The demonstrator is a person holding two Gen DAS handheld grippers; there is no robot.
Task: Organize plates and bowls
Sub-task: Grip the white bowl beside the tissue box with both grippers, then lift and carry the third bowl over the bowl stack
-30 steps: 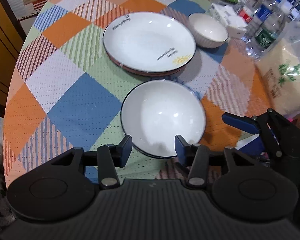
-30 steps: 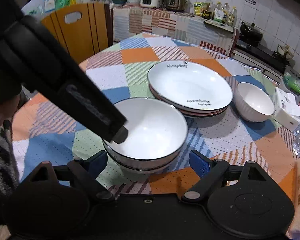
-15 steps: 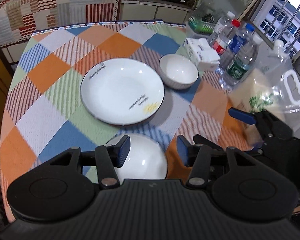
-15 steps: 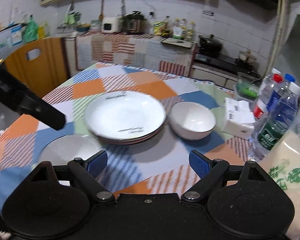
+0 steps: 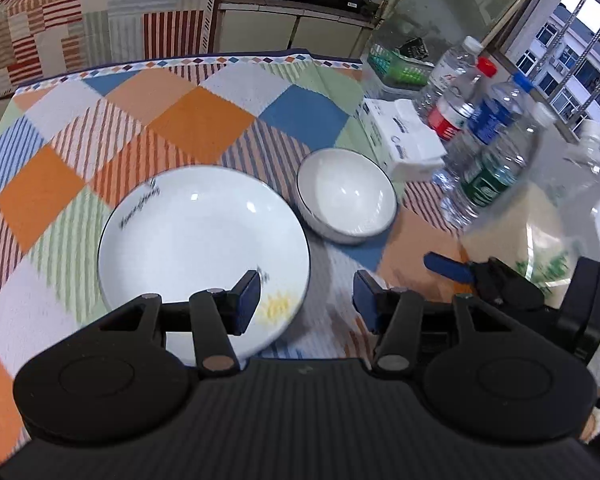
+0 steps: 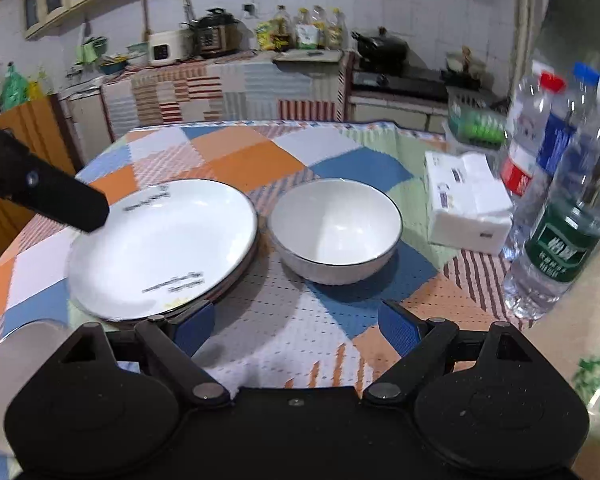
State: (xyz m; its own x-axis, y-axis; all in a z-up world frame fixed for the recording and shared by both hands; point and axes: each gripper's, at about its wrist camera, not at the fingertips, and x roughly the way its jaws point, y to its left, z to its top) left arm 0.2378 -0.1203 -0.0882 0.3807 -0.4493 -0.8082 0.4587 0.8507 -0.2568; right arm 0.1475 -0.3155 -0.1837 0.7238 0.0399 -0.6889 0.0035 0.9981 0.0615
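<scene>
Checkered tablecloth (image 6: pixel 260 160) blurred – second bowl (image 6: pixel 24 344) half-hidden; both grippers' jaws open, empty.

Each black tool (image 5: pixel 306 300) has blue pads (image 6: pixel 396 330), round pivot discs and ribbed housing.

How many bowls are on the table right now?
2. One bowl stands right of the plate stack, near the tissue pack. A second bowl shows only as a blurred rim at the near left edge, partly hidden behind the right hand-held gripper.
</scene>
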